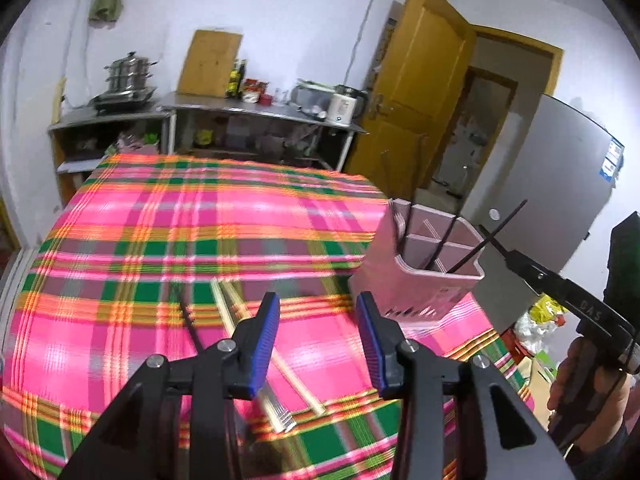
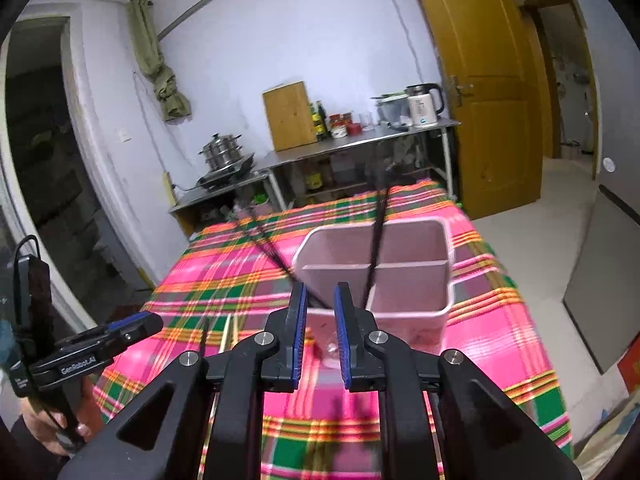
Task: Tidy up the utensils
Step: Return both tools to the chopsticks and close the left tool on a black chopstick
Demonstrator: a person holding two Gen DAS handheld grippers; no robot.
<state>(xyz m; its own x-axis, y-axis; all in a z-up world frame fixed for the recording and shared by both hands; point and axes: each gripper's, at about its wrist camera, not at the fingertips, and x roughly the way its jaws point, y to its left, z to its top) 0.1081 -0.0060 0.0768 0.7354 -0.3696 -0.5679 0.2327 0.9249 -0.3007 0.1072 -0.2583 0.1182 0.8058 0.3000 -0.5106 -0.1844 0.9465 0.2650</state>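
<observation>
A pink divided utensil holder (image 1: 400, 276) (image 2: 412, 292) stands on the plaid tablecloth (image 1: 180, 232) near the table's right edge. Black chopsticks (image 2: 378, 232) lean out of its compartments. My right gripper (image 2: 321, 332) hovers just above the holder's near rim, open, with nothing between its pads; it shows in the left wrist view as the right gripper (image 1: 516, 260) over the holder. My left gripper (image 1: 320, 336) is open low over a pair of pale chopsticks (image 1: 298, 384) lying on the cloth. A single black chopstick (image 1: 188, 320) lies just left of them. In the right wrist view, a hand holds the left gripper (image 2: 132, 328).
A steel counter (image 1: 240, 110) with a stacked pot, a kettle, bottles and a wooden board stands beyond the table's far edge. A yellow door (image 1: 416, 92) is open at back right, and a grey fridge (image 1: 560, 184) stands close to the holder's side.
</observation>
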